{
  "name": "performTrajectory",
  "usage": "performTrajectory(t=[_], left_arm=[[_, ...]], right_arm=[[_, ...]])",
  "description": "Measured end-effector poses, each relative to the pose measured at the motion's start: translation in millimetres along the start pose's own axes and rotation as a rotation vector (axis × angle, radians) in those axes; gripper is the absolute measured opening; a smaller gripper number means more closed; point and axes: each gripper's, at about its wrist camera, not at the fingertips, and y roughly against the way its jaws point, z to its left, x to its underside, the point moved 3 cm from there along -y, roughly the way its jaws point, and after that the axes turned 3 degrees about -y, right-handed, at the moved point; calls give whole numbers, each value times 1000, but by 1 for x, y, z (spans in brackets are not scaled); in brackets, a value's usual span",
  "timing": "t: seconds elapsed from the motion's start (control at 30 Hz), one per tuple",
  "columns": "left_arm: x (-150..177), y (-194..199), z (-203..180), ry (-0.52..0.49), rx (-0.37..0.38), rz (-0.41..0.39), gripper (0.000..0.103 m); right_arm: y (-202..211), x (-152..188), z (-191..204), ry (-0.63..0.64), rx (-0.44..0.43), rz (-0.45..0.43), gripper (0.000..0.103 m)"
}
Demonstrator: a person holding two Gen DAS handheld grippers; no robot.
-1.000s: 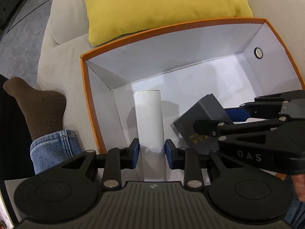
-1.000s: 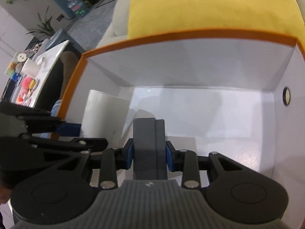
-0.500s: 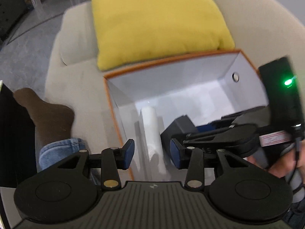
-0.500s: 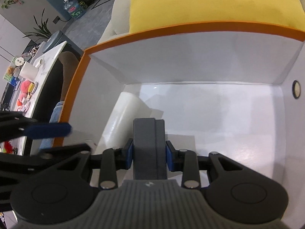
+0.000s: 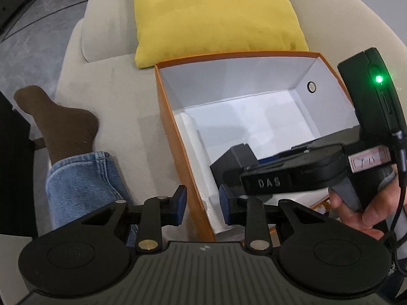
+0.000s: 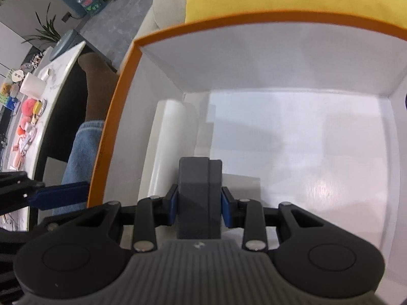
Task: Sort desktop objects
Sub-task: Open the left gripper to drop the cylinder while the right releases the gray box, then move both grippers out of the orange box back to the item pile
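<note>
We see a beige sofa [image 5: 109, 96] with a yellow cushion [image 5: 216, 17] leaning at its back, and in front of the cushion an orange box [image 5: 178, 137] with a white inside, open at the top. To its left lies a leg in blue jeans [image 5: 81, 178] ending in a brown sock [image 5: 61, 127]. In the right wrist view a white table [image 6: 51, 81] off to the left carries a scatter of small coloured objects, too small for us to name.

Inside the box a white cylinder [image 6: 173, 139] lies on its side along the left wall, touching it. Beside the cylinder, over the box floor, is a dark grey case [image 6: 198, 193] — the right gripper [image 6: 199, 209] has its blue pads pressed against both flanks, clamped on it and holding it on edge.

The left gripper [image 5: 202, 204] sits above the box's near-left wall, its fingers spread apart with nothing between them — one pad outside the orange wall, the other over the inside. A hand [image 5: 361, 208] holds the right tool's handle at the right edge of the left wrist view.
</note>
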Motion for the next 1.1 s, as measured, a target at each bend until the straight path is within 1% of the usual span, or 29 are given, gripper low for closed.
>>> performTrajectory(t=[0.1, 0.2, 0.3, 0.5, 0.6, 0.7, 0.8, 0.9, 1.03, 1.1], left_arm=[[4, -2, 0, 10, 21, -9, 31], [5, 1, 0, 18, 26, -16, 30], [10, 2, 1, 24, 36, -16, 30], [16, 3, 2, 26, 38, -24, 23], [16, 2, 2, 29, 41, -25, 23], [15, 3, 0, 24, 35, -26, 23], [16, 3, 0, 32, 37, -30, 23], [17, 5, 1, 50, 38, -37, 23], [21, 26, -3, 59, 6, -81, 23], [26, 42, -9, 53, -1, -112, 23]], right_arm=[[1, 3, -1, -4, 6, 29, 38], [-1, 4, 1, -24, -21, 62, 42], [0, 8, -1, -35, -62, 83, 44], [8, 20, -9, -81, -142, 107, 44], [8, 24, -10, -97, -158, 99, 44], [6, 25, -4, -82, -166, 94, 44], [5, 22, -7, -95, -174, 101, 44], [8, 23, -6, -79, -174, 94, 45], [28, 26, -1, -23, -152, 31, 48], [50, 30, -1, 15, -161, -20, 48]])
